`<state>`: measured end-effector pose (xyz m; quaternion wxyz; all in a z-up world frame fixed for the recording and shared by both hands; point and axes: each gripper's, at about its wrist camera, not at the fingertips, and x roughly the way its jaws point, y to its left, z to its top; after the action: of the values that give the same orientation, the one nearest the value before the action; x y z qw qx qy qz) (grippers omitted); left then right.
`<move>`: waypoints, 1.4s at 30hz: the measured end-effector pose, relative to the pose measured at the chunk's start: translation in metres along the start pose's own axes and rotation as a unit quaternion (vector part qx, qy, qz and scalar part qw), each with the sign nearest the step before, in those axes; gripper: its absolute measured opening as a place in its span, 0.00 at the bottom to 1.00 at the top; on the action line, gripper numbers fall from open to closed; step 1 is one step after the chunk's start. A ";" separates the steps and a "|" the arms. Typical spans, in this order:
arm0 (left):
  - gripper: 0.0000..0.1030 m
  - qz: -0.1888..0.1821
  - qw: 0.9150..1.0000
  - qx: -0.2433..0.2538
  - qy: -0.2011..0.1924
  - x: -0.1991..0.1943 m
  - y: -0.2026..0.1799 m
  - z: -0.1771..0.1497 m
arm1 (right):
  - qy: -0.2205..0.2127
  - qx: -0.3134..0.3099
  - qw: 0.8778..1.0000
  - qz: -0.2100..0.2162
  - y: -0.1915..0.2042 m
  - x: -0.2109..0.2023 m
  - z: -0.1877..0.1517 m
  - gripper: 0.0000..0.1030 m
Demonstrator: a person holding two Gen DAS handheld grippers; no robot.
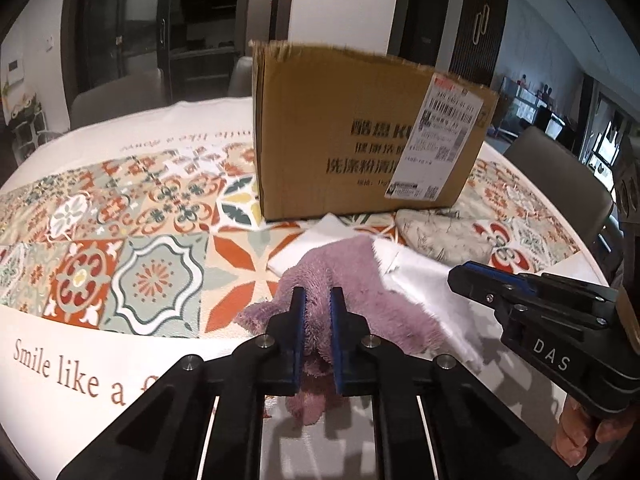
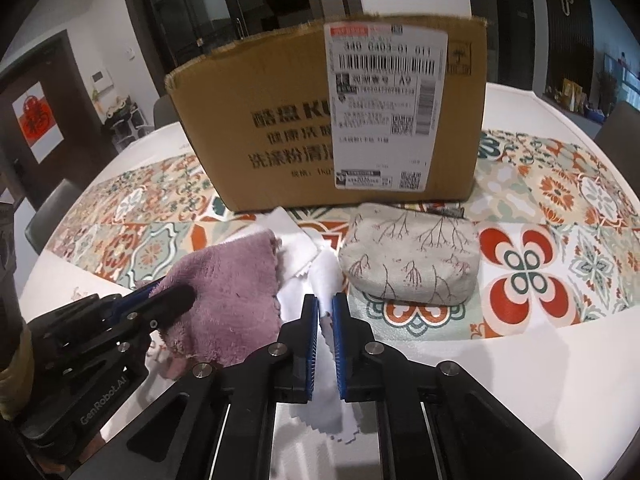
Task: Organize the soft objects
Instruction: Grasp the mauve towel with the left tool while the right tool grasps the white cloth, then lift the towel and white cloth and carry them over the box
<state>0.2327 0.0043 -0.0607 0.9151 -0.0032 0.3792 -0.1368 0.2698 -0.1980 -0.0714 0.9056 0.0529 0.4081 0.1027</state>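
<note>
My left gripper is shut on a fluffy purple towel and holds its near edge just above the table; the towel also shows in the right wrist view. My right gripper is shut on a thin white cloth with zigzag edges, which lies partly under the towel and also shows in the left wrist view. A beige pouch with a branch print lies to the right, in front of an open cardboard box.
The round table has a patterned tile mat and a white border with lettering. The box stands at the middle back. Chairs ring the table. The right gripper's body is close beside the towel.
</note>
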 end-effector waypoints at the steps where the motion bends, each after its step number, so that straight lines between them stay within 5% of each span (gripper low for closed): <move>1: 0.12 0.000 1.000 0.000 -0.005 -0.004 -0.001 0.001 | -0.004 -0.001 1.000 0.000 0.001 -0.004 0.001 0.09; 13: 0.11 0.016 0.999 0.008 -0.050 -0.036 -0.007 0.008 | -0.014 0.001 1.000 0.011 0.003 -0.016 0.005 0.12; 16: 0.11 0.024 0.998 0.010 -0.053 -0.039 -0.005 0.007 | 0.002 0.004 1.000 0.018 0.004 -0.010 0.003 0.43; 20: 0.11 0.031 0.999 0.006 -0.044 -0.035 -0.002 0.004 | 0.006 -0.007 1.000 0.005 0.008 -0.004 0.000 0.54; 32: 0.11 0.030 0.999 -0.004 -0.027 -0.024 0.003 0.000 | 0.040 -0.060 0.997 -0.041 0.017 0.026 -0.005 0.52; 39: 0.11 0.024 0.999 -0.007 -0.024 -0.022 0.004 0.000 | 0.048 -0.075 0.995 -0.046 0.018 0.035 -0.006 0.14; 42: 0.11 0.019 0.999 -0.009 -0.028 -0.025 0.004 0.001 | 0.042 -0.073 0.996 -0.040 0.018 0.031 -0.005 0.11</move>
<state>0.2176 0.0139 -0.0434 0.9278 -0.0080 0.3544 -0.1161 0.2833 -0.1733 -0.0946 0.8923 -0.0338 0.4394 0.0980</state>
